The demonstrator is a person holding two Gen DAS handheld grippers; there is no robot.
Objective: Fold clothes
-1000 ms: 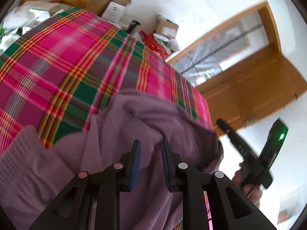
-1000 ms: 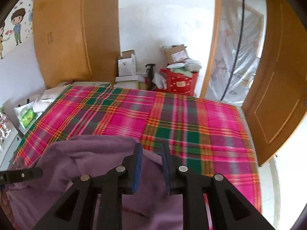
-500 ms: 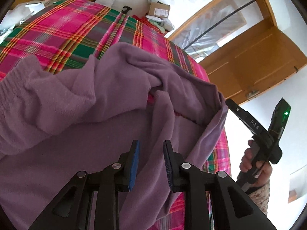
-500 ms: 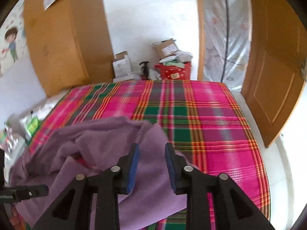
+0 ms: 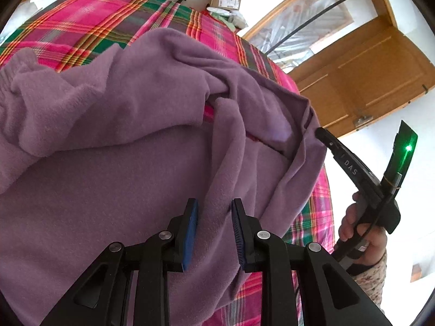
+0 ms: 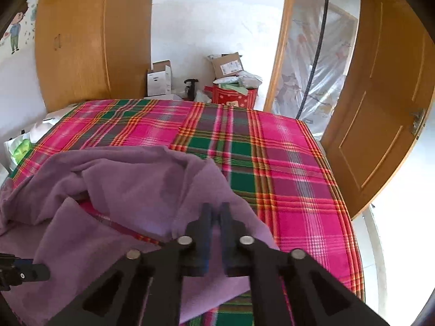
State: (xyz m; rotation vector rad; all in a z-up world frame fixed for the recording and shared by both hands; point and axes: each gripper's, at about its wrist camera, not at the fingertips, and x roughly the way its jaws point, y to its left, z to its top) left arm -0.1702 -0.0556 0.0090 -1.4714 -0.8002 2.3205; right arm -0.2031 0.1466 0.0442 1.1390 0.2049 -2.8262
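Jaws of right gripper (image 6: 216, 217) just closed, fleece (image 5: 122, 179) edge pinched, presumably for folding; left gripper (image 5: 214, 217) jaws spread above fleece, nothing held.

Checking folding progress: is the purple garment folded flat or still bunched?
Bunched: the purple garment lies in loose humps and overlapping flaps on the plaid bedspread.

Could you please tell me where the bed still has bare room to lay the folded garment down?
The plaid bedspread lies bare between the purple fleece garment and the door-side edge, and across the far end toward the boxes. The near-left part is crowded by the fleece.
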